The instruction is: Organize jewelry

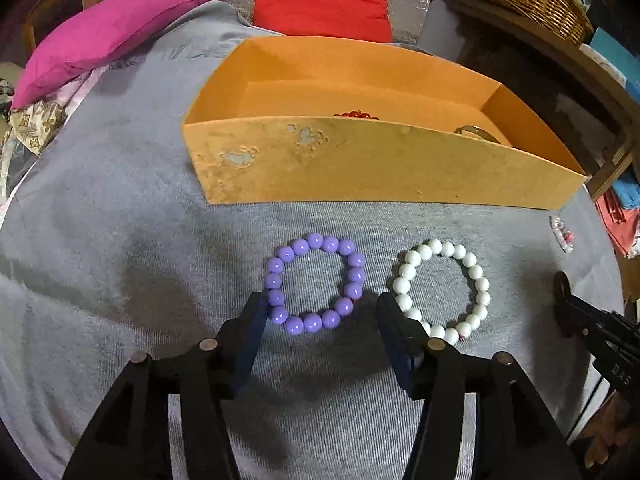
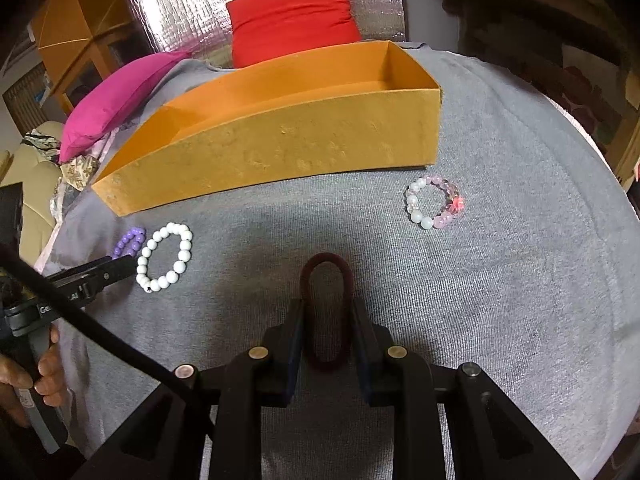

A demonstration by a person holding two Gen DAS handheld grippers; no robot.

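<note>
Nearest: right claw [image 2: 326,320] clamped on dark red band [image 2: 327,276], pinched into a long oval. Left claw [image 1: 320,312] open astride purple bracelet [image 1: 315,283], not gripping; white bracelet [image 1: 442,288] touching right finger. Next, probably: close, lift. Pink bracelet [image 2: 435,201] farther right. Beyond, orange box [image 1: 360,164]; tall near wall to clear.

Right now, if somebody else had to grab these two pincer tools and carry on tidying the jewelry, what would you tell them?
Left gripper: open, straddling the purple bracelet on the grey cloth, not gripping.
Right gripper: shut on the dark red loop, squeezed into an oval.
White bracelet lies beside the purple one; pink-and-clear bracelet lies farther right.
Done: orange box already holds a red piece and a bangle.
Left: box the loop and three bracelets.
</note>
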